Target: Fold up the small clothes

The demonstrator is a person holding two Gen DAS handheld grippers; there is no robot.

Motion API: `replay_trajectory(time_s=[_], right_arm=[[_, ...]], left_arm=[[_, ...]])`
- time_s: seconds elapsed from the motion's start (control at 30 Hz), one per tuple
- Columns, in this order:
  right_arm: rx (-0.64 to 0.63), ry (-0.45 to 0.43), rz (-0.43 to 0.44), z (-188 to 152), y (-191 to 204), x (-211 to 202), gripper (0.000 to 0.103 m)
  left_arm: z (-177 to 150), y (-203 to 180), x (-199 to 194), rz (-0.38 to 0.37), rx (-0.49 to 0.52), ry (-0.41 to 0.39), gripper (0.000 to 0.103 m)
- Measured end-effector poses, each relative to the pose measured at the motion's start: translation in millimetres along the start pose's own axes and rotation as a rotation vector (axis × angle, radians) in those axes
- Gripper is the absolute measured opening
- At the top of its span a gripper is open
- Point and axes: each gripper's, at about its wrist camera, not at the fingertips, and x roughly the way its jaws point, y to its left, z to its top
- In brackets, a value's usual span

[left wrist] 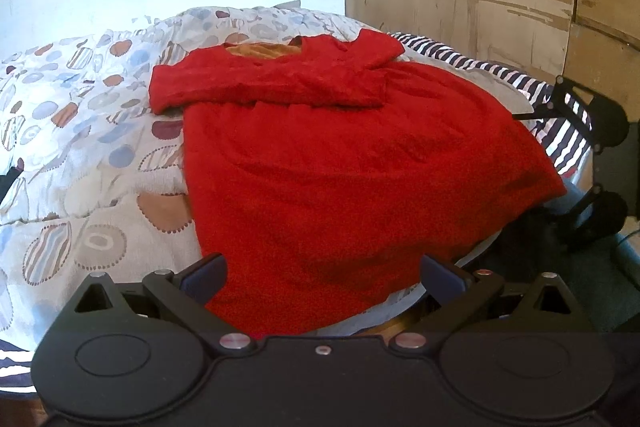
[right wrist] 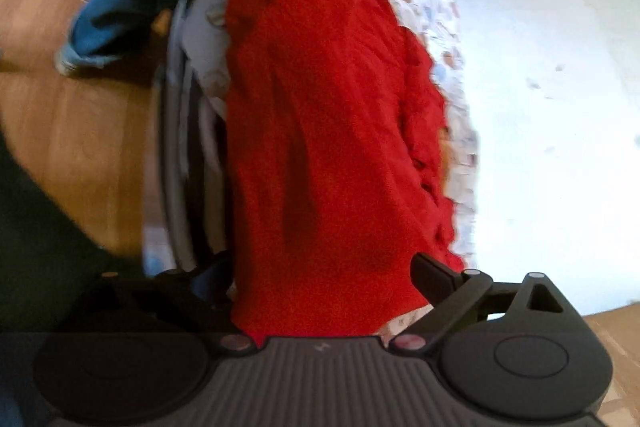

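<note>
Pale wall and a worn wooden panel back a bed covered by a circle-print quilt (left wrist: pixel 80 147), with a striped cloth (left wrist: pixel 560 131) at its right side. On the quilt lies the red garment (left wrist: pixel 340 155), spread flat, its hem draping over the near edge. The long axis runs from that hem away to the neckline (left wrist: pixel 264 51) at the far end; both sleeves appear already folded across the chest.

The left gripper (left wrist: pixel 320 277) hovers released over the hem, nothing pinched. The right gripper (right wrist: pixel 320 279), rolled sideways in a blurred view, also stands spread wide with red fabric between the fingers but ungripped.

Judging by this, the next fold is hem toward neckline: each gripper should pinch one hem corner, lift evenly, and carry both straight along the long axis so the edges land square.
</note>
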Motion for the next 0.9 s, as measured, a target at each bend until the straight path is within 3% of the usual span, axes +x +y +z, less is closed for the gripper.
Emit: replay_trajectory(time_s=[0.03,0.07,0.1,0.13,0.17,0.2,0.27,0.43,0.53,0.8,0.9], right_arm=[[-0.016,-0.004,-0.014,0,3,2,0.087],[-0.017,-0.020,-0.030,-1,4,2,0.072],[0.000,-0.042,-0.051,-1,3,-1,0.065],[0.020,-0.064,-0.056,-1,-1,-6,0.052],[0.035,-0.081,-0.054,-2,-6,-11,0.029],[0.054,-0.099,-0.055,-2,-13,-16,0.022],[0.145,-0.125,-0.028,0,-37,-26,0.019],[0.552,-0.158,0.176,5,-138,-21,0.016],[0.732,-0.172,0.294,6,-193,-2,0.016],[0.945,-0.119,0.493,14,-286,69,0.016],[0.987,-0.124,0.524,22,-300,89,0.016]], left_arm=[[0,0,0,0.002,-0.004,-0.002,0.102],[0,-1,-1,0.001,-0.004,-0.004,0.102],[0,-1,-2,0.002,-0.002,-0.006,0.102],[0,-2,-4,0.003,0.004,-0.008,0.102],[-1,-2,-6,0.006,0.010,-0.009,0.102],[-1,-1,-6,0.006,0.015,-0.009,0.102],[-2,-2,-7,0.003,0.028,-0.012,0.102],[-2,-10,-1,-0.017,0.057,-0.029,0.102],[0,-20,4,-0.009,0.107,-0.060,0.102],[18,-33,30,0.032,0.097,-0.099,0.102],[24,-38,45,0.128,0.112,-0.082,0.102]])
